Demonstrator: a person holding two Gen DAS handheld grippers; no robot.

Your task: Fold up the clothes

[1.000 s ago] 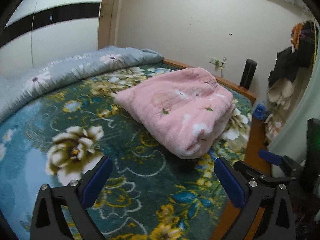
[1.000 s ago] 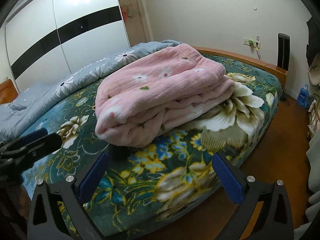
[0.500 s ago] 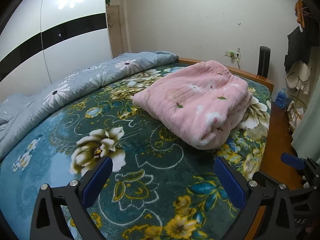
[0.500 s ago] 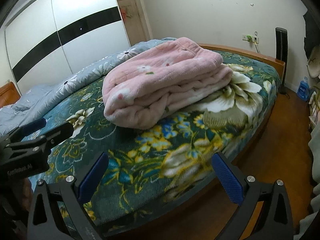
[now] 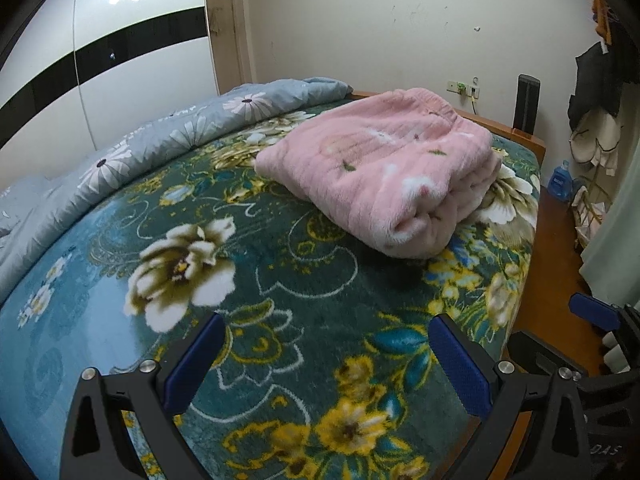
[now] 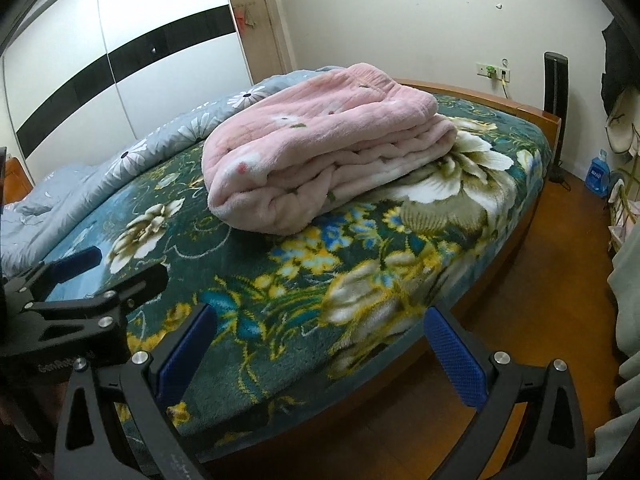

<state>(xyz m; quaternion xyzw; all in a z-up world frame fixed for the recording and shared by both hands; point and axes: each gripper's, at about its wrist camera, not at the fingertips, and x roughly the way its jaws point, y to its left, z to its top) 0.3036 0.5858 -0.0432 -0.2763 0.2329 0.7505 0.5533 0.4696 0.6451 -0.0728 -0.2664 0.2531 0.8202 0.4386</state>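
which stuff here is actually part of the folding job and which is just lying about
Part of the job:
- folded pink fleece garment
- left gripper, open and empty
- right gripper, open and empty

Just lying about:
- grey daisy-print quilt
- blue bottle on the floor
- black tower speaker
- hanging clothes

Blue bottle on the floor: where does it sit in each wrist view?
Left wrist: the blue bottle stands at the right edge, on the floor past the bed's far corner.
Right wrist: the same bottle is at the right edge, right of the black tower.
Shared landmark: the folded pink garment on the bed, left of the bottle in both.
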